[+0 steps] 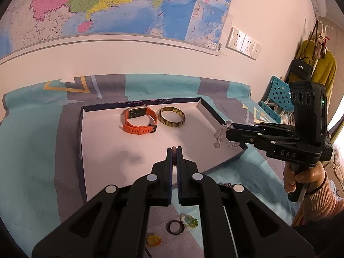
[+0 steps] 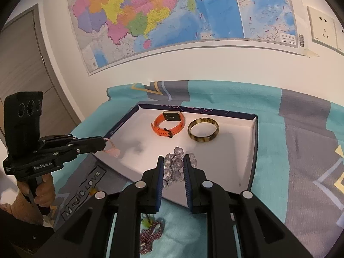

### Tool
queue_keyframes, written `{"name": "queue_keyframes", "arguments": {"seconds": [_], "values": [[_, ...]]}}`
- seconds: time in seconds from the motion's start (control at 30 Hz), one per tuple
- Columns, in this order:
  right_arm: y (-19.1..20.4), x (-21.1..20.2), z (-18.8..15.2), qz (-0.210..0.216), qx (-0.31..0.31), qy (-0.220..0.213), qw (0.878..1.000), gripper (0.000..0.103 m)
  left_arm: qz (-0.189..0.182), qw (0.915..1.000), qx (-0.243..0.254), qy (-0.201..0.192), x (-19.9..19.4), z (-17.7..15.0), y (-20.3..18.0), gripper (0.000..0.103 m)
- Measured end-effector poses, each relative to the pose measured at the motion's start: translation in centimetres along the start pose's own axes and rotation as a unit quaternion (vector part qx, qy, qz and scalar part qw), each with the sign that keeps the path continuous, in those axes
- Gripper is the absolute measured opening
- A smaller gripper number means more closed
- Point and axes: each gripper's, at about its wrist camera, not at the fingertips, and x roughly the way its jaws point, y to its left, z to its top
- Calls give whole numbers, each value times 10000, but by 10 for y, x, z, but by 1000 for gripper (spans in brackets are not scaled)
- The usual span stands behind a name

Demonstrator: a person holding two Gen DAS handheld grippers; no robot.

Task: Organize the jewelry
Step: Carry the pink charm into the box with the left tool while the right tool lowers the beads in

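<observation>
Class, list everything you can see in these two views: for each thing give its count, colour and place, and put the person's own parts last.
tray: 1, white inside, dark rim, on bedspread
smartwatch: 1, orange, tray's far part
bangle: 1, tortoiseshell, beside smartwatch
crystal bead bracelet: 1, clear, in right tool
pink cord: 1, in left tool
black ring: 1, on bedspread
map: 1, multicoloured, wall
left tool: shut
right tool: gripping beads

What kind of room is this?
Probably a bedroom at home: a patterned bedsheet under the jewelry box, a wall map, and a coat and handbag hanging in the corner.
</observation>
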Motion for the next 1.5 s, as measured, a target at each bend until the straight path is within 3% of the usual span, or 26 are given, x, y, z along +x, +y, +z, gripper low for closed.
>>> {"name": "queue_keyframes", "arguments": {"seconds": [0.9,1.23,1.37,1.5], "values": [[-9,78,33,41,21,546,9985,16,204,9988,-290,333,65,28,19,4],[-17,90,36,-159,175,674,9974,17,349,9969,-461,535,87,29,25,4],[-18,93,35,-295,182,678,9971,18,435,9958,-538,592,92,27,30,8],[-19,90,33,-405,190,631,9970,23,502,9956,-545,581,90,25,31,22]]}}
